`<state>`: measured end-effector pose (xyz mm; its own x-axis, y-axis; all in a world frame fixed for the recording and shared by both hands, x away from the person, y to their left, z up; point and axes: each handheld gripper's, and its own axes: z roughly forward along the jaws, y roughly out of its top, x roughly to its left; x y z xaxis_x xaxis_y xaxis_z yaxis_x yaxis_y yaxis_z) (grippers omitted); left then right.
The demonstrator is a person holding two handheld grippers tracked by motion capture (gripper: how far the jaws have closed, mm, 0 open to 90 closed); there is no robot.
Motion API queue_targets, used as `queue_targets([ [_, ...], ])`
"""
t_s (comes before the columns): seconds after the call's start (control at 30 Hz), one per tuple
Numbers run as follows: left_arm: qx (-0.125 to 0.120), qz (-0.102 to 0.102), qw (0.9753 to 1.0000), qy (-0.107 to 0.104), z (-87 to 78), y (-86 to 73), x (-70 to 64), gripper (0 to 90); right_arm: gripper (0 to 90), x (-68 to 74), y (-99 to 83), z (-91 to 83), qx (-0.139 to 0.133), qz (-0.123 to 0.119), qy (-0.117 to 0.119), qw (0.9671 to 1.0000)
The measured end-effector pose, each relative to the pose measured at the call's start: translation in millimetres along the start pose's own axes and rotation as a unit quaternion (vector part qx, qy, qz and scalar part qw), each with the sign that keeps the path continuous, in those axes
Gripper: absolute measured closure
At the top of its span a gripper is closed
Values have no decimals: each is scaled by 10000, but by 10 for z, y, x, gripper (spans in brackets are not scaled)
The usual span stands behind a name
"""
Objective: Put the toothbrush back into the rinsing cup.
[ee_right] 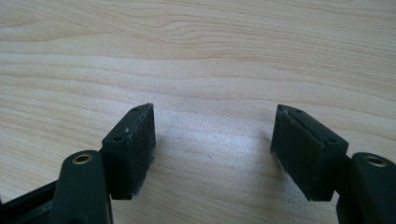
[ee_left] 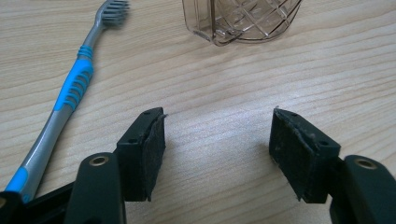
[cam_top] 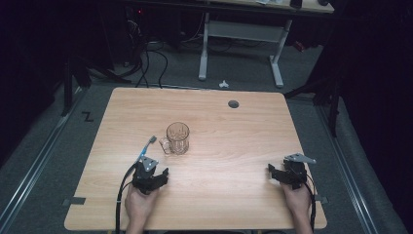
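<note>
Jaws on the left gripper (ee_left: 217, 154) are wide apart over bare counter (ee_left: 299, 79) with the toothbrush (ee_left: 70, 93) just off their left side, so I'd slide left and pinch the blue grip squarely; right gripper (ee_right: 212, 151) gapes idle.

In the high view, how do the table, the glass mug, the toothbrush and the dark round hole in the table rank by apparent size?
1. Table, by far the largest.
2. Glass mug.
3. Toothbrush: long like the mug but much thinner; part lies behind the left gripper.
4. Dark round hole, smallest.
</note>
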<state>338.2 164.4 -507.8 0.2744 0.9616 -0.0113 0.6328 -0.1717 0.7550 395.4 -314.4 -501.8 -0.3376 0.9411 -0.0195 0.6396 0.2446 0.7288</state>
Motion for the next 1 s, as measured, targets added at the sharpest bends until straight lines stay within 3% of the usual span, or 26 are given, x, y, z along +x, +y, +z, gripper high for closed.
queue_targets([
  [0.37, -3, -13, 10000, -35, 1, 1, 5, 353, 307, 0, 0, 0, 0, 2, -2, 10000],
  [0.47, -29, -139, 9997, -200, -10, -5, 33, 337, 307, 0, 1, 0, 0, 3, -3, 10000],
  [0.63, -26, -139, 9997, -184, -17, -7, 30, 361, 307, 0, 1, 0, 0, 6, -6, 10000],
  [0.77, 97, -207, 9995, -198, -63, 3, 77, 391, 307, -1, 1, 0, -1, 6, -9, 10000],
  [0.87, 122, -330, 9981, -514, -185, 43, 172, 432, 307, -1, 1, 0, 1, 3, -7, 10000],
  [1.0, 254, -240, 9983, -459, -320, 106, 264, 431, 307, -1, 1, 0, 0, -1, -9, 10000],
])
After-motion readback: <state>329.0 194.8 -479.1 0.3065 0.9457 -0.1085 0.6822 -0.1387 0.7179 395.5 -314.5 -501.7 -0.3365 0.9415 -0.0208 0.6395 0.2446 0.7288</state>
